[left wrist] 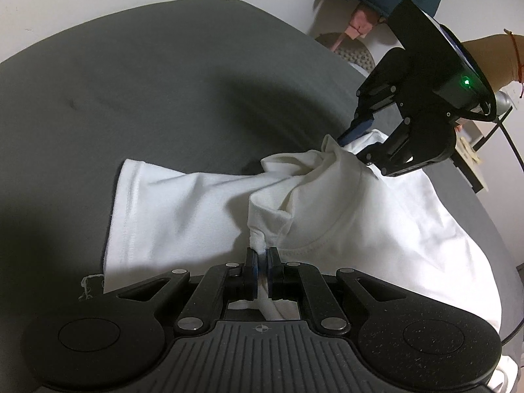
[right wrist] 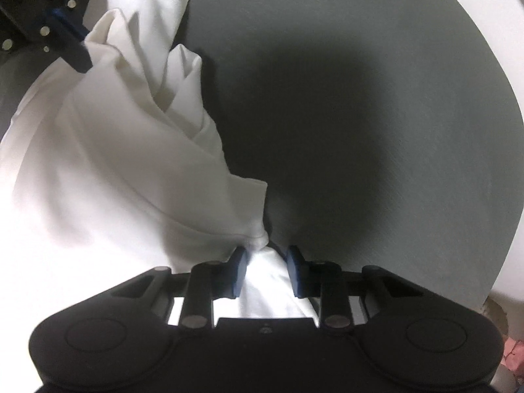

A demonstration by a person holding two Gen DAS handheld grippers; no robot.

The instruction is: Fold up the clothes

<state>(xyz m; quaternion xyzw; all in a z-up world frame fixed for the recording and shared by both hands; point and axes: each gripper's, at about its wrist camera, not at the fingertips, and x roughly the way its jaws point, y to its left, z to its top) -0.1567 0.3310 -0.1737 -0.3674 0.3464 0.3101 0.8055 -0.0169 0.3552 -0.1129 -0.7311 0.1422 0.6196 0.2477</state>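
Now the left gripper [left wrist: 261,258] is clenched on a bunched edge of the white shirt [left wrist: 183,203]; the right gripper [right wrist: 266,270] straddles shirt fabric, pads apart, above the grey sheet [left wrist: 147,82].

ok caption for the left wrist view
Left claw pinching a white shirt on a grey mat, right claw alongside.

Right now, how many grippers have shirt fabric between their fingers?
2. The left gripper is clamped on a bunched bit of the white shirt near the collar. The right gripper straddles a fold at the shirt's edge, pads not yet pressing.
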